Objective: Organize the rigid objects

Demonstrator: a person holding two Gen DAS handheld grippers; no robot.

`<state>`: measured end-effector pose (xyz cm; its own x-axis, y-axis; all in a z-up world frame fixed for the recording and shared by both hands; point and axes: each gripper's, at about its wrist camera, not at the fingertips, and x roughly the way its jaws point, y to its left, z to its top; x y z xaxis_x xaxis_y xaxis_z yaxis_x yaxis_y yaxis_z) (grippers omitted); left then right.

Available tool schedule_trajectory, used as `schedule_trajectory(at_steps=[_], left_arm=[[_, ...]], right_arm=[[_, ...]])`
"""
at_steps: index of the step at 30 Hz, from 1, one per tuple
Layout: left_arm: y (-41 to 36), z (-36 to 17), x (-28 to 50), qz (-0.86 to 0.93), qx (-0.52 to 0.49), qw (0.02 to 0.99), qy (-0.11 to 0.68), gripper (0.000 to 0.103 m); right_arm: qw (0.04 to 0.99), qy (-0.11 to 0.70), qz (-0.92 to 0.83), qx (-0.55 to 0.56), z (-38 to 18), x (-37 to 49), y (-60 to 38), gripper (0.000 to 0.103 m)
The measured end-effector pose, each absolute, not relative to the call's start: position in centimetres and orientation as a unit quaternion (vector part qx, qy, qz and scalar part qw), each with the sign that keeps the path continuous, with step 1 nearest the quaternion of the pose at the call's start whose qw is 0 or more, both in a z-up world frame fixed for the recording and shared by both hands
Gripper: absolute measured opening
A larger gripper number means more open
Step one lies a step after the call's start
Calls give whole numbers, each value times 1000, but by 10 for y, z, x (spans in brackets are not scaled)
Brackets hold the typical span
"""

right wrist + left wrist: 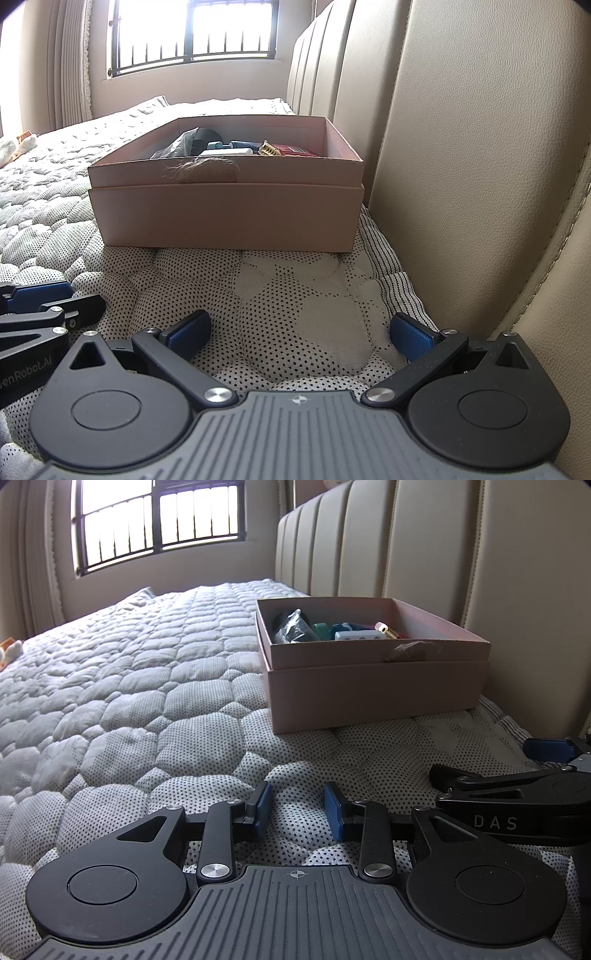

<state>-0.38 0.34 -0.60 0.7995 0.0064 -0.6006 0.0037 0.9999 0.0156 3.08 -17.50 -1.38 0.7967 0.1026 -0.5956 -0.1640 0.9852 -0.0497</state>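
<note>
Jaws of both your grippers stood apart and empty, low over the bed [110,686]: those of the left gripper [297,812] moderately spread, those of the right gripper [301,334] splayed much wider, with nothing but quilted mattress between the blue pads of either. The padded headboard [461,147] ran close along your right side. Against it, ahead of both tools, sat the pink box [225,214], open-topped and resting in its own upturned lid, with a scuffed, fibrous patch on its near wall. From the left gripper the box lay ahead and to the right; from the right gripper it lay almost dead ahead, a touch left of centre, so your right hand looked the nearer and the squarer to it. The box presented its long side to you, its long axis running across your line of approach. Inside, a jumble of small rigid items [332,629] showed over the rim: a crinkled clear bag, something dark and round, blue and green pieces, a white block and a brass-coloured fitting. Nothing loose lay on the mattress between jaws and box, so any next move seemed to mean reaching forward and over that near wall.
</note>
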Motion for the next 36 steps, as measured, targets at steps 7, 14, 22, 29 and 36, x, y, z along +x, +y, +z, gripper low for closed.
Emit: schedule_trajectory(at_steps=[7,14,22,29,36], left_arm=[[2,-6,-3,2,16,948,317,35],[1,-6,-3,2,15,948,318,35],[4,-5,-4,-1,5,948,317,35],[4,-5,-4,-1,3,948,317,35],[5,-5,-4,-1,5,948,317,35]], right_arm=[[947,311,70,-49,-14,31,-175,103],[947,311,70,-49,-14,31,-175,103],[947,311,70,-49,-14,31,-175,103],[947,311,70,-49,-14,31,-175,103],[947,311,70,-49,-14,31,-175,103]])
